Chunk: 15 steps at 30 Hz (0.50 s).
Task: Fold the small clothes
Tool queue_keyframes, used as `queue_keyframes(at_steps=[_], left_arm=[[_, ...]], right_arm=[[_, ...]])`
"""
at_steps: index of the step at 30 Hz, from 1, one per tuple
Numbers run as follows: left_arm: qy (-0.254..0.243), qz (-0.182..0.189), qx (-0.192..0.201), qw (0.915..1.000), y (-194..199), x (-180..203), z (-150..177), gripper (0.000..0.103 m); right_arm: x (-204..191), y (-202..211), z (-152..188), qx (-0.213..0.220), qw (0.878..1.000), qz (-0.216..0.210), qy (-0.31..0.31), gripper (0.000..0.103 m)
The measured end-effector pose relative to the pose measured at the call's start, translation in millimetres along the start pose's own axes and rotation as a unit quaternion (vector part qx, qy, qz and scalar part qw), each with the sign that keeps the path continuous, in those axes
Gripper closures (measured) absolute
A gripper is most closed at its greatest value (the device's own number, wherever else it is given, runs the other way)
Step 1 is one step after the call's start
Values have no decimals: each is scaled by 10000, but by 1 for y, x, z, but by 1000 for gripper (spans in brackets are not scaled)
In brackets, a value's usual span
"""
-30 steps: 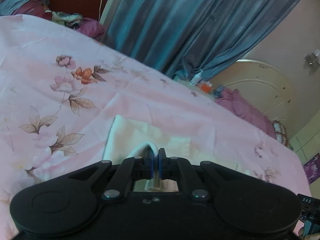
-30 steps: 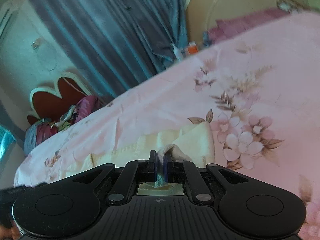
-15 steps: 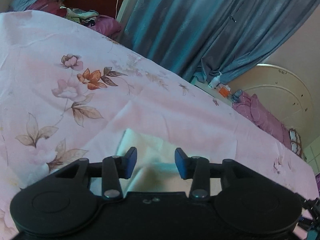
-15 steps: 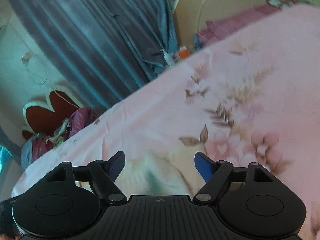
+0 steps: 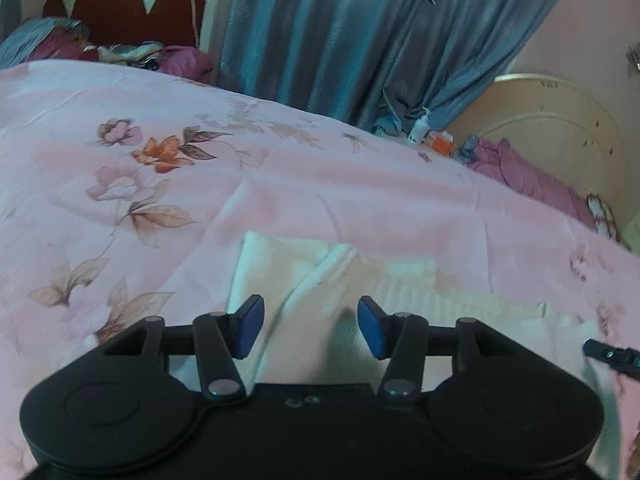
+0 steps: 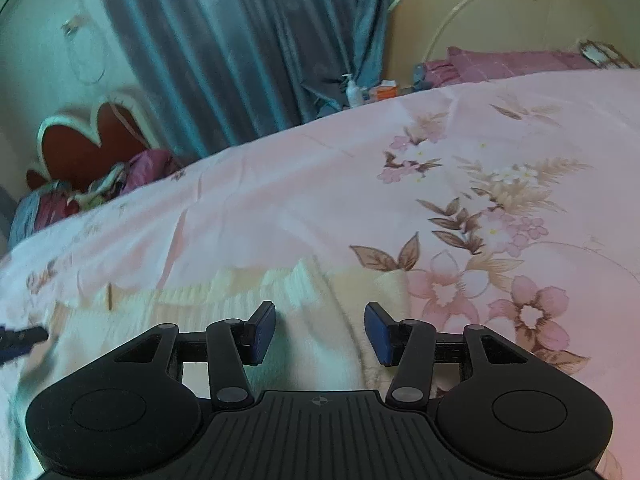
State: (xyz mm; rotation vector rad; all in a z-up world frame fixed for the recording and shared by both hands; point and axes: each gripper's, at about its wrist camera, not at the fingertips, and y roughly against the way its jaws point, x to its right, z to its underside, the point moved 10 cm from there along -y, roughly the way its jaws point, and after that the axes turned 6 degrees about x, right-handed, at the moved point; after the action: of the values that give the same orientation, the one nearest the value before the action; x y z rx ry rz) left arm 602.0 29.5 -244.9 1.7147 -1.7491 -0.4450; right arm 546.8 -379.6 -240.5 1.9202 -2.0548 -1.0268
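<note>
A small cream-white garment (image 5: 320, 280) lies flat on the bed, spread over the pink floral bedspread (image 5: 120, 184) near its front edge. Part of it is folded over, leaving a raised hem that runs diagonally across the cloth, and a ribbed section shows toward its right end.

The left gripper (image 5: 311, 326) hovers just above the garment's left part with its blue-padded fingers (image 5: 250, 324) spread wide, holding nothing. The right gripper (image 6: 320, 332) sits over the garment's (image 6: 224, 308) right part, close to where the cloth ends beside a cluster of printed pink flowers on the bedspread (image 6: 460, 200). Its blue pads (image 6: 378, 332) also stand well apart, with only cloth visible between them and none of it pinched. A dark tip of each tool shows at the edge of the other's view, so the two work near each other over the same piece.

Behind the bed hangs a grey-blue curtain (image 5: 340, 32). A red scalloped headboard (image 5: 128, 12) rises at the far left with crumpled bedding heaped below it, and a cream arched headboard (image 6: 520, 20) stands at the far right above a magenta pillow (image 6: 512, 64). A white pump bottle (image 6: 354, 90) and an orange box (image 6: 384, 91) stand by the curtain.
</note>
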Motion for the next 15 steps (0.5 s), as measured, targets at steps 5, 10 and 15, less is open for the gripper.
queue_keyframes(at_steps=[5, 10, 15], left_arm=[[-231, -30, 46, 9997, -8, 6, 5, 99], [-350, -388, 467, 9975, -1, 1, -1, 100], [-300, -592, 541, 9963, -8, -5, 3, 100]], right_arm=[[-3, -4, 0, -36, 9999, -129, 30, 99], [1, 5, -9, 404, 9990, 59, 183, 101], [13, -8, 2, 291, 9992, 289, 36, 101]])
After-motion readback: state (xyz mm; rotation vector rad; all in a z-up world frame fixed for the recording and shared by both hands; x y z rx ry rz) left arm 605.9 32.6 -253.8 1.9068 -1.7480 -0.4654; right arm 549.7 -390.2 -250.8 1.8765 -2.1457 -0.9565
